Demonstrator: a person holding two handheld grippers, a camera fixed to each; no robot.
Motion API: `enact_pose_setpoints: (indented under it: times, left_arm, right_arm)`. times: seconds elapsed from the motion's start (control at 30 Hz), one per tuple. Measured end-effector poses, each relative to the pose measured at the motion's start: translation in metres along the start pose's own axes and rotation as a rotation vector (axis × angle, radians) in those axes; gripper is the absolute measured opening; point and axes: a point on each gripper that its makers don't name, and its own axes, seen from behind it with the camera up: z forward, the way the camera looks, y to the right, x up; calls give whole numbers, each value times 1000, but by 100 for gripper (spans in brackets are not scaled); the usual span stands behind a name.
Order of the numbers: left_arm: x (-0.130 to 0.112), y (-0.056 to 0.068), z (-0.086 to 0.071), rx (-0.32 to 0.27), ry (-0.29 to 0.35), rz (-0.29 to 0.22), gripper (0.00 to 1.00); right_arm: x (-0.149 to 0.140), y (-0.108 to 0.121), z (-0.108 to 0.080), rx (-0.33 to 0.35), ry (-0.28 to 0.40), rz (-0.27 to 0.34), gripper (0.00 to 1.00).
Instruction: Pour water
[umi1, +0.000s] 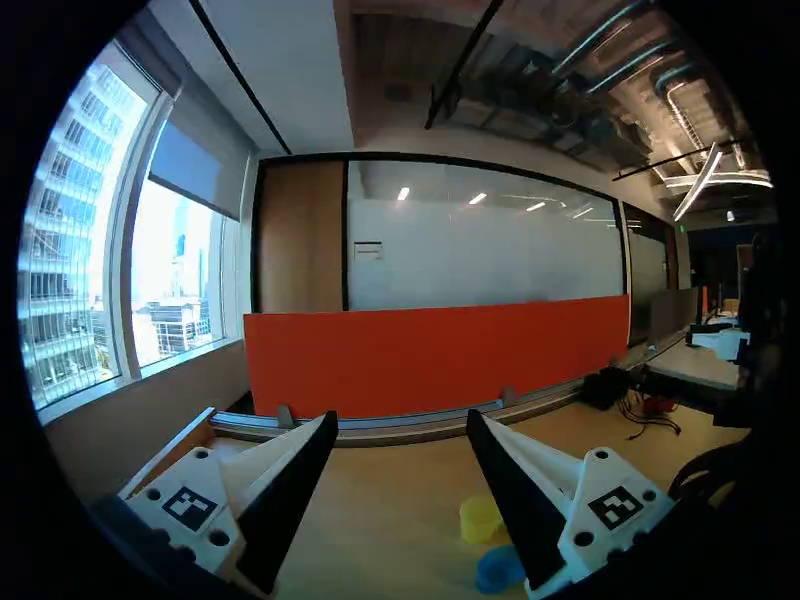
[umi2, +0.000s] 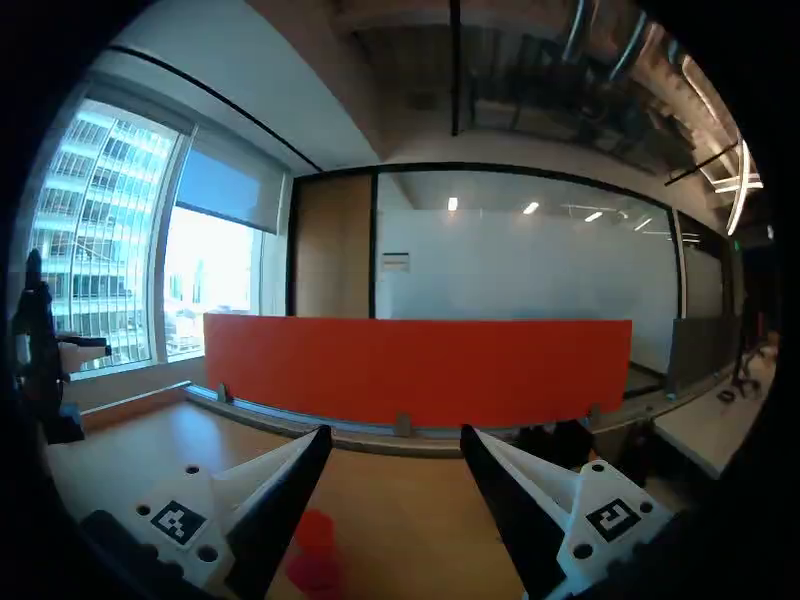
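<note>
Yellow cup (umi1: 480, 518) sits low between spread fingers (umi1: 505, 490).

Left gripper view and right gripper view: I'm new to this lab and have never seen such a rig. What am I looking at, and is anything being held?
There is no robot here. A person holds a two-finger gripper in each hand, and a fisheye camera rides on each one, looking forward along its fingers. The left gripper view shows the left gripper: two white fingers with black inner faces, open, with nothing between them. Below it, on the wooden desk, sit a yellow cup and a blue cup, the blue one partly behind a finger. The right gripper view shows the right gripper, also open and empty, above a blurred red object, probably a cup. An orange partition runs behind the desk. Nothing is being poured yet.
</note>
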Motion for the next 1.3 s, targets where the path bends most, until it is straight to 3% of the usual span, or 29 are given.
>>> enact_pose_setpoints:
  times: [0.17,0.37,0.67,0.87,1.07,1.3]
  left_arm:
    - [2,8,5,-45,-14,-13,95]
    - [4,14,9,-90,-12,12,95]
    - [-3,33,11,-215,-39,40,95]
    - [-9,53,6,-330,-57,21,95]
    - [-9,66,-1,-398,-63,12,95]
    - [-18,69,-4,-429,-83,13,95]
  right_arm:
    - [1,-2,2,20,-7,21,99]
    - [0,-15,4,97,-25,22,99]
    - [8,-72,-9,345,-30,7,99]
    - [18,-103,-17,499,-20,35,99]
    - [18,-116,-17,565,-23,37,99]
    - [7,-131,-20,618,-47,-14,99]
